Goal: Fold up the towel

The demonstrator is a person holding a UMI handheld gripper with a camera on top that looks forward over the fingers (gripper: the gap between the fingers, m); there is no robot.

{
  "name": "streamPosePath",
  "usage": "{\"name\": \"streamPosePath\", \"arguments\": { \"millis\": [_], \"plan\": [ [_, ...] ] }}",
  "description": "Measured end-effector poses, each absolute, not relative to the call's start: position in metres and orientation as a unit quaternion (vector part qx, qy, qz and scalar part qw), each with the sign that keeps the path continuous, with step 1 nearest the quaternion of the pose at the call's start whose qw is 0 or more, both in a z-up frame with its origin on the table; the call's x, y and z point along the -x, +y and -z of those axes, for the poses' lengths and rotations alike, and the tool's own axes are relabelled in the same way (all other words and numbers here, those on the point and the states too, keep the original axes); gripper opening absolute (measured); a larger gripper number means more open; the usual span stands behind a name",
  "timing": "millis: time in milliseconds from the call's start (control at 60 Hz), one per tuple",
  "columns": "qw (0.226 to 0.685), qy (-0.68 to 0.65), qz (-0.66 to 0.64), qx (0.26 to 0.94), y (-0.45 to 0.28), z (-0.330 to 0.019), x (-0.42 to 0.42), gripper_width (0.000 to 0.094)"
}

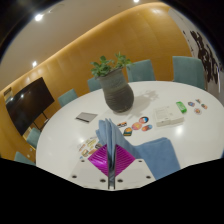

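Note:
A blue towel (150, 153) lies on the round white table (190, 125), part of it spread flat to the right of my fingers and part lifted in a peak just ahead of them. My gripper (111, 160) is shut on a fold of the towel: the two magenta pads (99, 158) press together with a thin blue edge rising from between them. The lifted part of the towel stands above the pads and hides the table right behind it.
A grey pot with a green plant (117, 88) stands mid-table beyond the towel. Small flat items lie about: a white box (167, 115), cards and stickers (139, 126), a grey pad (86, 117). Teal chairs (186, 70) ring the table; a dark screen (28, 101) hangs at left.

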State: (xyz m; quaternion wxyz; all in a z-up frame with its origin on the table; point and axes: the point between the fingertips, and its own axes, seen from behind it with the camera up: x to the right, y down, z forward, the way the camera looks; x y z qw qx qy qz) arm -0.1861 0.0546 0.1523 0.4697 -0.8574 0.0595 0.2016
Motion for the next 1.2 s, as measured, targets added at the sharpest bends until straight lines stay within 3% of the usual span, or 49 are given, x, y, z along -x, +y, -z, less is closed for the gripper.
{"name": "streamPosePath", "arguments": {
  "millis": [100,150,233,267,317,517,667,900,1200],
  "plan": [
    [0.469,0.080,-0.147,0.867,0.065,-0.133,0.127,0.0083],
    [0.455,0.088,-0.116,0.878,0.066,-0.109,0.096,0.0179],
    [0.417,0.105,-0.047,0.902,0.058,-0.071,0.040,0.0517],
    [0.406,0.110,-0.024,0.907,0.050,-0.064,0.019,0.0749],
    [0.408,0.113,-0.004,0.906,0.046,-0.075,0.007,0.0871],
    [0.442,0.062,0.035,0.894,-0.004,-0.146,0.021,0.0858],
    [0.441,0.051,0.040,0.895,-0.060,-0.183,0.057,0.0870],
    [0.439,0.064,0.065,0.894,-0.140,-0.216,0.089,0.0870],
    [0.441,0.081,0.066,0.892,-0.179,-0.226,0.113,0.0865]
  ]
}}
